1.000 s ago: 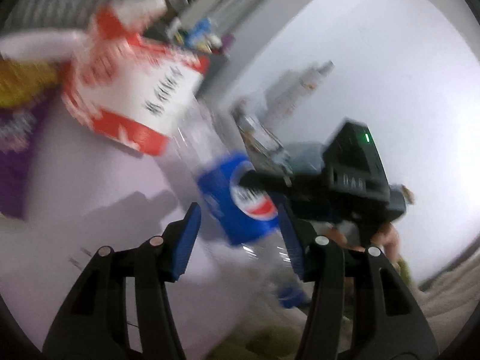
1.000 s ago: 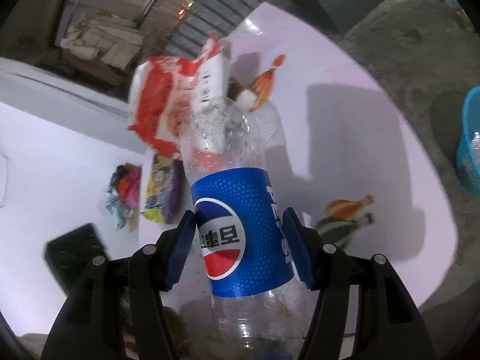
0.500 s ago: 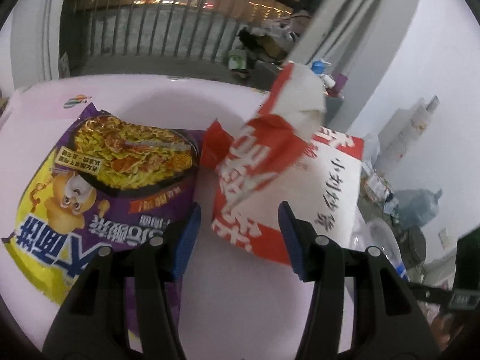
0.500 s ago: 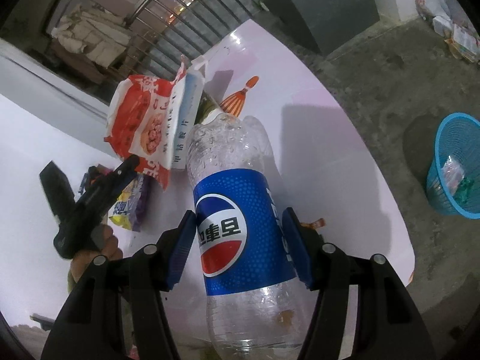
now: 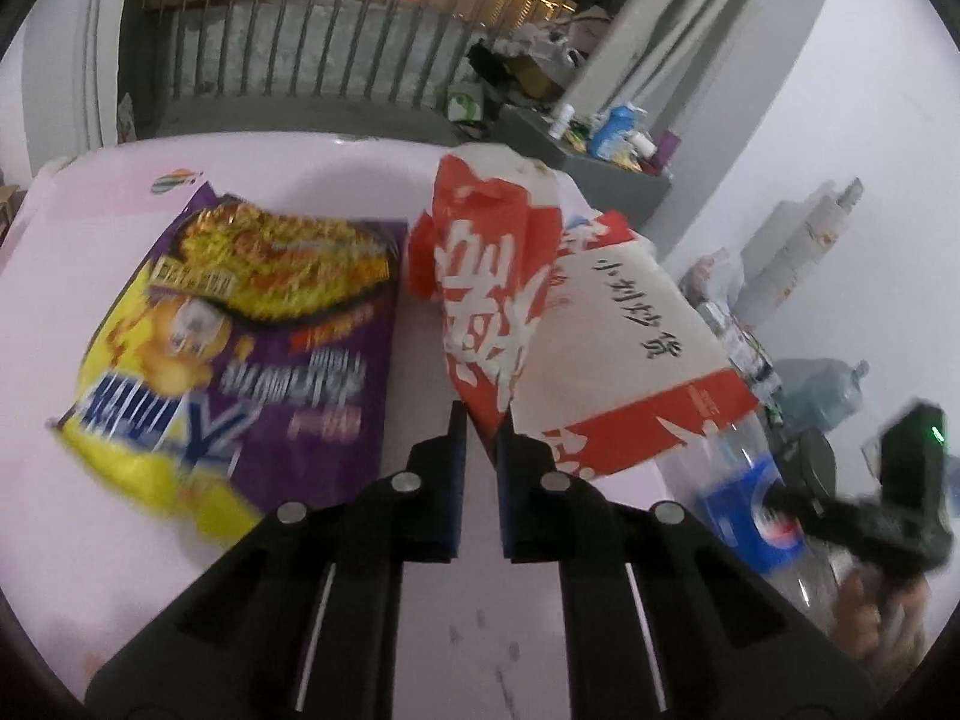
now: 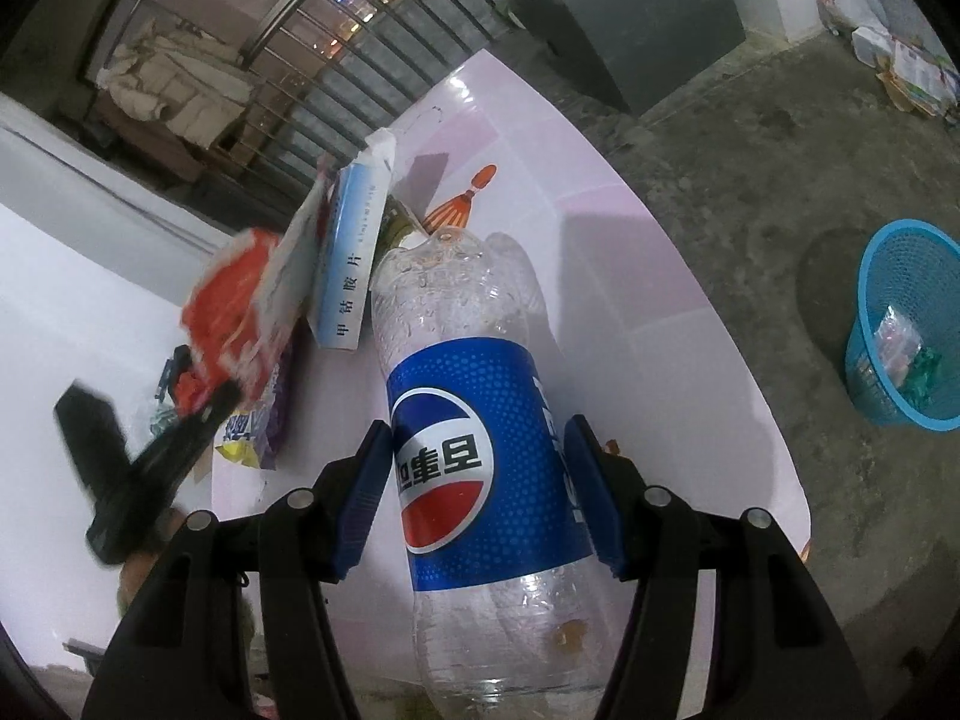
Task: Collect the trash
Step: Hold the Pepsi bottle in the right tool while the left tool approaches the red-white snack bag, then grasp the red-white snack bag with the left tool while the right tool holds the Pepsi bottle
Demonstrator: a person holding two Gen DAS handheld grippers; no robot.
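Note:
My left gripper [image 5: 480, 420] has its jaws closing on the lower corner of a crumpled red and white bag [image 5: 624, 330], which sits pinched between the blue pads. From the right wrist view the bag [image 6: 240, 312] hangs tilted above the table from that gripper [image 6: 222, 396]. A purple and yellow noodle packet [image 5: 258, 348] lies flat to the bag's left. My right gripper [image 6: 478, 435] is shut on a clear Pepsi bottle [image 6: 480, 480] with a blue label, held above the pink table [image 6: 630, 276]. The bottle [image 5: 744, 510] shows at the left view's right edge.
A blue mesh basket [image 6: 906, 324] with some wrappers inside stands on the concrete floor to the right of the table. A white and blue box [image 6: 351, 264] leans by the bag. An orange shuttlecock [image 6: 462, 204] lies farther back. A grey cabinet [image 6: 630, 30] and a railing stand behind.
The left gripper swung away from the bottle to the red and white bag, and its jaws went from wide open to pinching the bag's corner. The right gripper kept hold of the bottle.

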